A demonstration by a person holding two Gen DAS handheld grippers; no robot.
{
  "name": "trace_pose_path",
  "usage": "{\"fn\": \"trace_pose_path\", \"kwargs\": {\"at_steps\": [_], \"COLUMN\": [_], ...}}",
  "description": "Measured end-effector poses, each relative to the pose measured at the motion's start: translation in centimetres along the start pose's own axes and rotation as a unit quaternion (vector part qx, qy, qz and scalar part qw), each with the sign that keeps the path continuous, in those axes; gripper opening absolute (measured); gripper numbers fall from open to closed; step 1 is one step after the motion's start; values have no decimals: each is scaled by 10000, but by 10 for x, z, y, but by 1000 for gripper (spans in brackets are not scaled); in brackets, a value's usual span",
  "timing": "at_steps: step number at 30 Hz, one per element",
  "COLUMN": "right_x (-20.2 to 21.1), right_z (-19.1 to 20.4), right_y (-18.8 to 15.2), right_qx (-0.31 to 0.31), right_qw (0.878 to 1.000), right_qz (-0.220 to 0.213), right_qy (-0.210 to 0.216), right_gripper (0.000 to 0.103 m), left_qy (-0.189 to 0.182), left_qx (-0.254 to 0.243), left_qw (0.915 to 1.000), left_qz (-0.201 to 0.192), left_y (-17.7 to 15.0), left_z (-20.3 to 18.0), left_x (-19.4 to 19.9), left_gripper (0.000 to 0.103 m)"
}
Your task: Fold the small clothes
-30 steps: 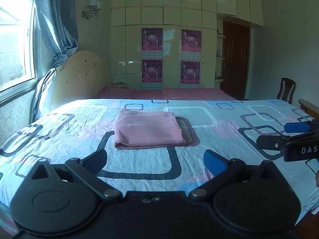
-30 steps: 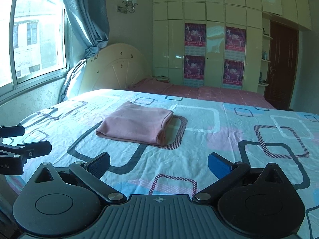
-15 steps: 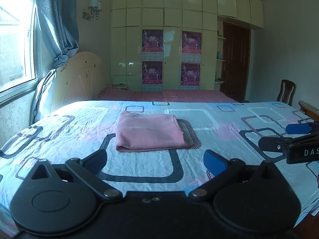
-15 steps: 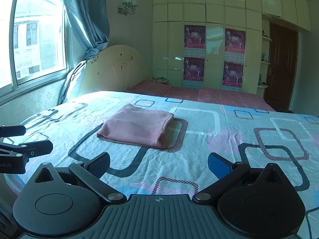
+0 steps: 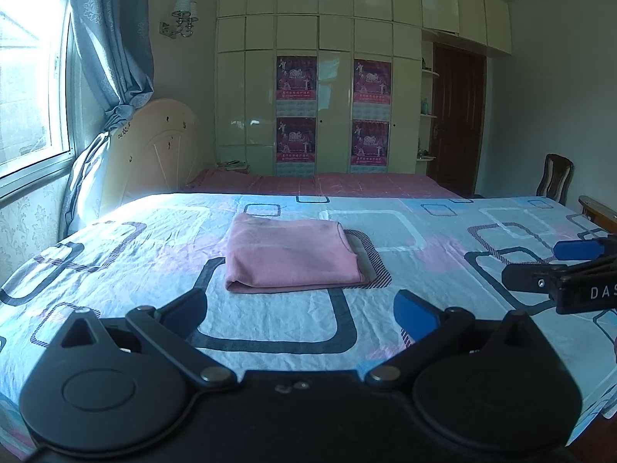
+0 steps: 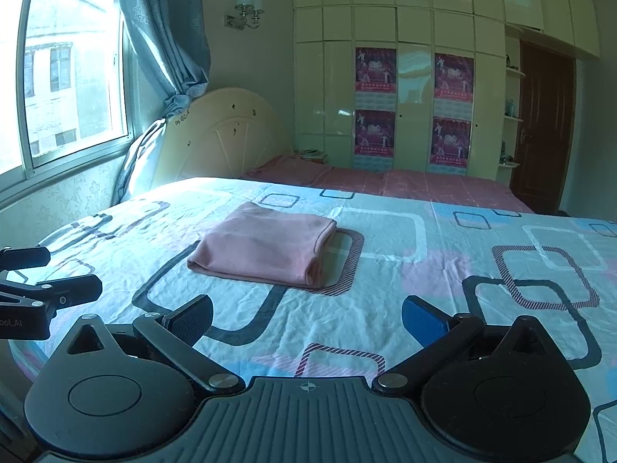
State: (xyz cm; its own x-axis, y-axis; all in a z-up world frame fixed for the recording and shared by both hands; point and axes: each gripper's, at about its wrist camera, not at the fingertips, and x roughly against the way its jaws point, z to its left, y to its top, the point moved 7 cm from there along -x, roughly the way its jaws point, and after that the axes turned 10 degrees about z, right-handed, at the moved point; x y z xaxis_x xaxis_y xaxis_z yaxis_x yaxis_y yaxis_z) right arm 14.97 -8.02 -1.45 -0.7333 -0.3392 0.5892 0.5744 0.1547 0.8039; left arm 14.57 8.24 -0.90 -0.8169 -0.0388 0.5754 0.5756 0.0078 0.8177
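Folding looks done: pink garment (image 5: pixel 291 256) lies squared on the bed (image 5: pixel 443 231) at my twelve o'clock, left gripper (image 5: pixel 300 306) and right gripper (image 6: pixel 306 316) both spread, empty.

Right gripper (image 5: pixel 547 266) cut by frame edge; poster (image 5: pixel 296 78) text unreadable.

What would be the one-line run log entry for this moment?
stage: fold looks done | cloth: folded, flat on bed | left gripper: open, empty | right gripper: open, empty | contact: none
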Motion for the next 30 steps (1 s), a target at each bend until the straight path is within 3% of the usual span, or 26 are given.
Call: {"fn": "trace_pose_path", "kwargs": {"at_steps": [30], "right_x": [3], "right_z": [-6], "right_y": [-5], "right_qx": [-38], "right_qw": [10000], "right_qz": [49], "right_qy": [1], "right_gripper": [103], "left_qy": [-13], "left_qx": [-6], "left_qw": [10000], "left_qz": [-75], "left_y": [1], "left_z": [-1], "left_x": [3], "left_gripper": [102]}}
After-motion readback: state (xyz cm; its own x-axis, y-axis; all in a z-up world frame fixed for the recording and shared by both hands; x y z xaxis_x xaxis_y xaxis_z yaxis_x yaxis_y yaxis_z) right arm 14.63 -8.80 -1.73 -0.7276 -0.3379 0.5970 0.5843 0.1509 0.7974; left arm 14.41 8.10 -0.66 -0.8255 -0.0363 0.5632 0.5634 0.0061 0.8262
